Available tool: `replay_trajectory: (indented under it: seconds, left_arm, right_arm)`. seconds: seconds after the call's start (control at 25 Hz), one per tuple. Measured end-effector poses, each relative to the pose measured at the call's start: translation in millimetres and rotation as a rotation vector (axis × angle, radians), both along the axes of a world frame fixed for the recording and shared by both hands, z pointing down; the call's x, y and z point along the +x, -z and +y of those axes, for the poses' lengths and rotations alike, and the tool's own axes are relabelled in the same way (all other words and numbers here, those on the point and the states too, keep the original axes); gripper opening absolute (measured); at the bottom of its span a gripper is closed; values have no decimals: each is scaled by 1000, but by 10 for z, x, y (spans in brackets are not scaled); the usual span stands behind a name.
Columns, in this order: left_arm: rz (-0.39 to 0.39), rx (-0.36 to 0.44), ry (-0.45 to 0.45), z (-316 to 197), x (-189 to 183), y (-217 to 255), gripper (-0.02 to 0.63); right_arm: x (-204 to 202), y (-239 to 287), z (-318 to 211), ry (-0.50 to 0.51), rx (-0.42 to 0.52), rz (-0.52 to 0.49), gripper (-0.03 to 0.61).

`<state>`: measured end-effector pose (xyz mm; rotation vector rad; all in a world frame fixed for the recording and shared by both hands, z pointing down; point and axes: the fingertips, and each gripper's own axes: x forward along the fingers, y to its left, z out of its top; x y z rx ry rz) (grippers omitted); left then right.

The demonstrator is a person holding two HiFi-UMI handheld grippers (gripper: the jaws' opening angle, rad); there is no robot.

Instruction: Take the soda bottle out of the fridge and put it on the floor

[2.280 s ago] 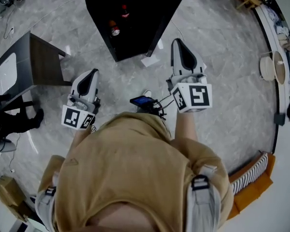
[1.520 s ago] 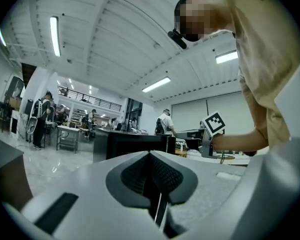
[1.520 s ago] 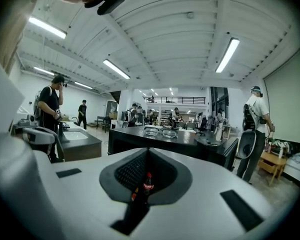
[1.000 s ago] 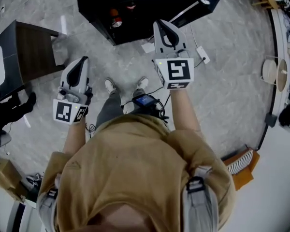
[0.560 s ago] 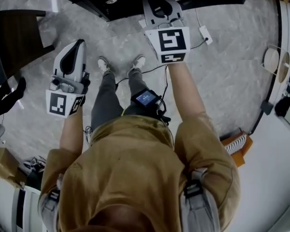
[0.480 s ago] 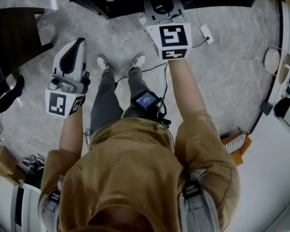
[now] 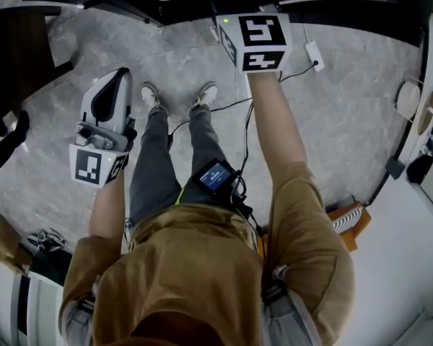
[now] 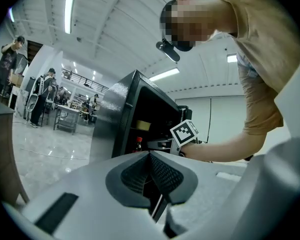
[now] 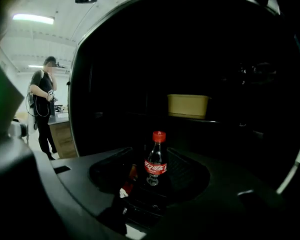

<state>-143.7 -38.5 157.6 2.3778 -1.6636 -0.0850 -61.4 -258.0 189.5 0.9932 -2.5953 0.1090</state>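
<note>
Inside the black fridge (image 9: pixel 230 54), the soda bottle (image 9: pixel 155 156) stands upright, lower than a shelf with a yellow tub (image 9: pixel 188 105). The right tool (image 9: pixel 152 173) has just been opening its jaws; the bottle sits between them, untouched. The left tool (image 8: pixel 150 159), jaws together and empty, hangs outside the fridge over bare floor (image 7: pixel 332 121).
</note>
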Motion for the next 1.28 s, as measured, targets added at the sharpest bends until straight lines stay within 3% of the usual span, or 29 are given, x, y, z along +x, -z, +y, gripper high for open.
replay_trajectory:
  seconds: [0.32, 0.76, 1.28]
  left_arm:
    - [10, 2, -40, -150, -3, -253, 2]
    - [18, -8, -82, -135, -13, -322, 2]
    - [5, -48, -98, -43, -71, -540, 2]
  right_arm:
    - [-187, -372, -321, -23, -31, -13, 273]
    - [-269, -611, -578, -78, -11, -25, 287]
    - [-509, -703, -683, 7, 23, 34, 301]
